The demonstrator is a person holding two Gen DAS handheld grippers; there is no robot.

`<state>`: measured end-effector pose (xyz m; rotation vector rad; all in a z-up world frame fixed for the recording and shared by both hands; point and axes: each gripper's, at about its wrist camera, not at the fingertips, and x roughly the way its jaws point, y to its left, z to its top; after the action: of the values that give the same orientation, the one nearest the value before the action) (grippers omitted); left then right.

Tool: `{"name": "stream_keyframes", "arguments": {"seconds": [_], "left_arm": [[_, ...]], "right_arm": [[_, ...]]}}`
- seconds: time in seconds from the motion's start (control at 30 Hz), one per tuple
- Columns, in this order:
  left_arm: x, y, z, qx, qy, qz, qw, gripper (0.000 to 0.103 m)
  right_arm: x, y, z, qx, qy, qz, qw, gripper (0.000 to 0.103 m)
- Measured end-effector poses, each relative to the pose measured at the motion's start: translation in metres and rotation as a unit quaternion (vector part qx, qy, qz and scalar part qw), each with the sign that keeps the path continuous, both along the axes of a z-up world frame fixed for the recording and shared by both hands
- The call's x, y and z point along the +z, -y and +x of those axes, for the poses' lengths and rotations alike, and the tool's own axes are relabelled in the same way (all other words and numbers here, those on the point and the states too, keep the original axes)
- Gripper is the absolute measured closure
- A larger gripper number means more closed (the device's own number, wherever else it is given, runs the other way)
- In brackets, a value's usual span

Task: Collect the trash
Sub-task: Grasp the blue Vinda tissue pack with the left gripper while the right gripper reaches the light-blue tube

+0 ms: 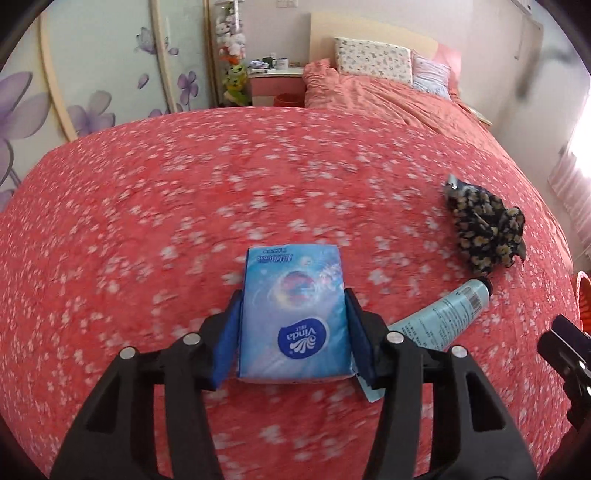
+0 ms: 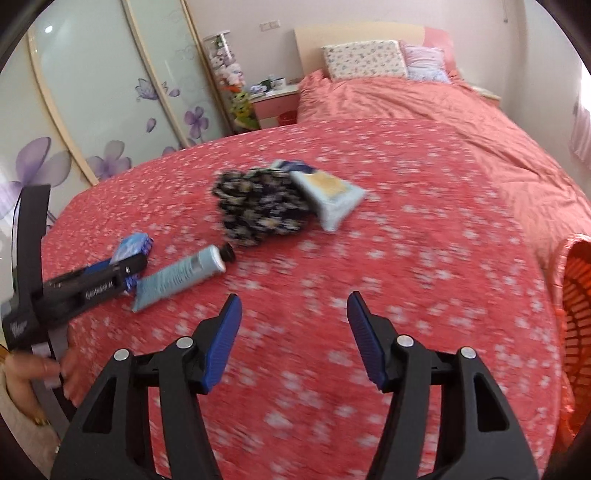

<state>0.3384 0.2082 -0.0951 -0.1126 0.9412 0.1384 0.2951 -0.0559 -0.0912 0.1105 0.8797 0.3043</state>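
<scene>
Blue tissue pack [image 1: 293,314] is sitting gripped lengthwise in left tongs [image 1: 293,325]; right tongs [image 2: 293,334], open and empty, are facing the tube [image 2: 183,275] beside that pack.

On the bed [image 2: 332,295], the tube [image 2: 181,275] lies just before the floral cloth bundle [image 2: 258,206]; a tissue pack [image 1: 293,314] lies left of the tube, a packet [image 2: 332,199] right of the bundle.

A bed [image 2: 406,155] fills both views, spread with a coral cover [image 1: 184,206] printed in small white flowers. Two pillows [image 1: 373,61] lean on the pale headboard [image 2: 354,35]. Left of the bed stands a pink nightstand [image 1: 277,86] with mugs [image 1: 281,63] on top, and plush toys [image 1: 232,51] stacked beside it. Wardrobe doors [image 2: 110,92] carry purple flowers.
</scene>
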Motion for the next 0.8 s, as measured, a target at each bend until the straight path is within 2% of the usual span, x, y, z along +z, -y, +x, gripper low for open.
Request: {"name": "stream_keyframes", "arguments": {"seconds": [0.17, 0.27, 0.5, 0.67, 0.8], "left_arm": [[0.007, -0.026, -0.007, 0.022, 0.023, -0.037, 0.9988, 0.051], [0.006, -0.034, -0.001, 0.029, 0.017, -0.015, 0.9993, 0.052], [0.003, -0.054, -0.002, 0.041, 0.008, 0.029, 0.9987, 0.053], [0.004, -0.069, -0.014, 0.057, 0.004, 0.030, 0.9979, 0.052], [0.001, -0.079, -0.021, 0.064, 0.002, 0.012, 0.9979, 0.050]], "right_arm": [[-0.003, -0.031, -0.003, 0.028, -0.002, -0.008, 1.000, 0.044], [-0.006, -0.037, -0.006, 0.032, -0.003, -0.017, 0.999, 0.044], [-0.005, -0.051, -0.001, 0.031, -0.013, 0.004, 0.999, 0.044], [-0.004, -0.072, 0.012, 0.013, -0.025, 0.029, 0.999, 0.044], [-0.005, -0.081, 0.029, -0.026, -0.037, 0.041, 0.998, 0.044]]}}
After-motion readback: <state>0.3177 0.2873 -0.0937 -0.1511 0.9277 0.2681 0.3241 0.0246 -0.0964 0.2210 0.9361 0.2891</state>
